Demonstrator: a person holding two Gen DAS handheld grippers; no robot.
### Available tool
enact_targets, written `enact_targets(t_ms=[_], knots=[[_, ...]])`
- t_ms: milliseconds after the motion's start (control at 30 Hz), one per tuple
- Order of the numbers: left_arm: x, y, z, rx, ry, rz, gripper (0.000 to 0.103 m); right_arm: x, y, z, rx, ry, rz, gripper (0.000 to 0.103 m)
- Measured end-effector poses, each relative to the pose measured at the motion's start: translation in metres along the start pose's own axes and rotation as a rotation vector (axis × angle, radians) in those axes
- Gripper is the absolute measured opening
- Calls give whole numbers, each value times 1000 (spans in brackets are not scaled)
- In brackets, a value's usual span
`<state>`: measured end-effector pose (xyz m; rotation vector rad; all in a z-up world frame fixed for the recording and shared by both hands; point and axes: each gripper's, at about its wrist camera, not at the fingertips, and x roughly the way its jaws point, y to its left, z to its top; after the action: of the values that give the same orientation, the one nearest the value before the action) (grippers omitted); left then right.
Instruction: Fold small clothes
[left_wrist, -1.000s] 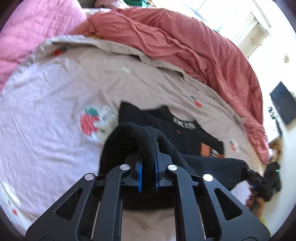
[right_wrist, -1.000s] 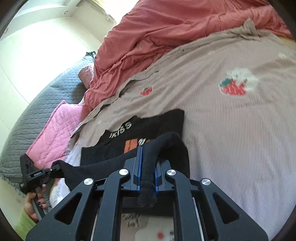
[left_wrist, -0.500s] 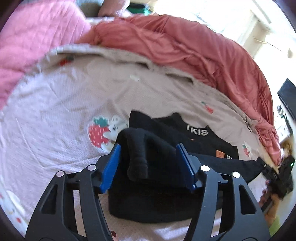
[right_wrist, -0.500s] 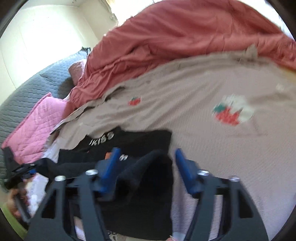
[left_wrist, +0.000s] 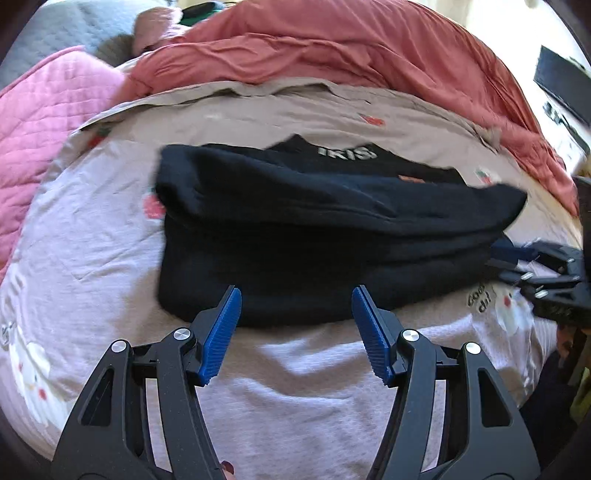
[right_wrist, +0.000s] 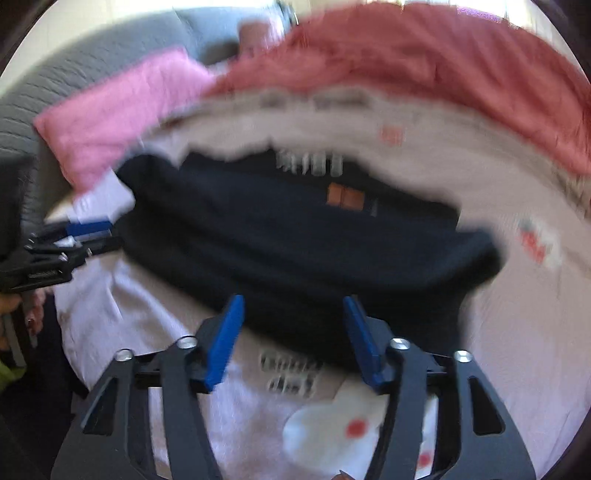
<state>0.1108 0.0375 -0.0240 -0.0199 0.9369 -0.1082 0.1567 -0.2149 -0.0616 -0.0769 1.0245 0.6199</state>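
Observation:
A black garment (left_wrist: 325, 229) with white lettering and an orange patch lies folded over on the bed sheet, its near half doubled back on the far half. My left gripper (left_wrist: 295, 295) stands open just in front of its near edge, nothing between the blue pads. The right wrist view is blurred: the same black garment (right_wrist: 295, 251) lies ahead, and my right gripper (right_wrist: 293, 306) hovers over its near edge with jaws apart and closing, pads not pressing on cloth. Each gripper shows at the edge of the other's view, the right gripper (left_wrist: 532, 266) at right, the left gripper (right_wrist: 74, 240) at left.
A pale sheet with strawberry prints (left_wrist: 92, 266) covers the bed. A crumpled red duvet (left_wrist: 369, 48) lies along the far side and a pink quilted pillow (left_wrist: 40, 122) at far left. A dark screen (left_wrist: 561, 88) stands at right, off the bed.
Both grippers let go of the black garment's edge, opened and drew back toward me. The garment dropped onto itself and now lies folded on the sheet.

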Motion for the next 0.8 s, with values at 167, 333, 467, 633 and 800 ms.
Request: enact_targets(t_ms=[167,333,467,633,800], knots=[[27,-18,6,52,55,14,54,12,-10,6,13,-12,-61,44],[50,-24,21,44,66,17,57,9,-24,15,50,-68,-70,44],[57,-28,42,47,42,26,60,5,-35,30,33,-157,-126,46],[70,-22,70,22,37,41,62,6,-60,36,99,-192,-131,46],[56,-12,88,-72,-20,30,64,8,-95,44,216,-219,-115,46]])
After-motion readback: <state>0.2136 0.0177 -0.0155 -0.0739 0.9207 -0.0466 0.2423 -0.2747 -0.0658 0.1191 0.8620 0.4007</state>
